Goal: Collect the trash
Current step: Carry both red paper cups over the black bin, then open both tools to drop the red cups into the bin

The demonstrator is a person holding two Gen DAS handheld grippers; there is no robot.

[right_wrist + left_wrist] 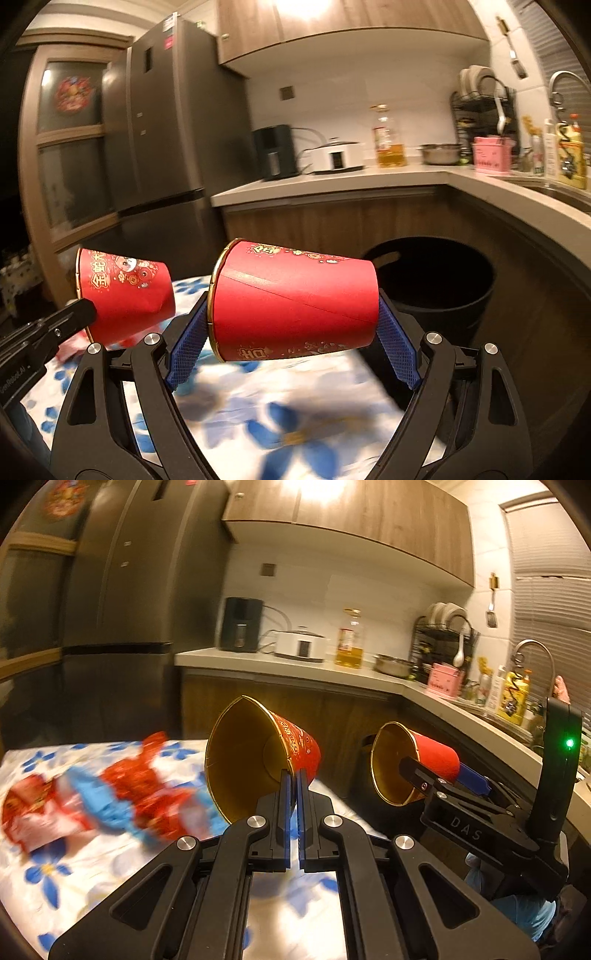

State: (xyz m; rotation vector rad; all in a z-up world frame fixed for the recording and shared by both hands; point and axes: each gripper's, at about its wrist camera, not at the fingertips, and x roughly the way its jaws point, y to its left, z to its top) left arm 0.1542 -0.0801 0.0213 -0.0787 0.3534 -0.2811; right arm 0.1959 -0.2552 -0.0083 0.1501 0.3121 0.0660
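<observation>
My left gripper [294, 775] is shut on the rim of a red paper cup with a gold inside [258, 753], held on its side above the table. My right gripper [291, 332] is shut on a second red paper cup [295, 299], gripped across its length between the blue pads, also on its side. Each view shows the other cup: the right one in the left wrist view [413, 764], the left one in the right wrist view [125, 291]. Crumpled red, white and blue wrappers [110, 797] lie on the table. A black bin [436, 277] stands on the floor beyond the right cup.
The table has a white cloth with blue flowers [55, 878]. A kitchen counter [332, 181] runs behind, with an oil bottle, a cooker, a pot, a dish rack and a sink. A grey fridge [166, 129] stands at the left.
</observation>
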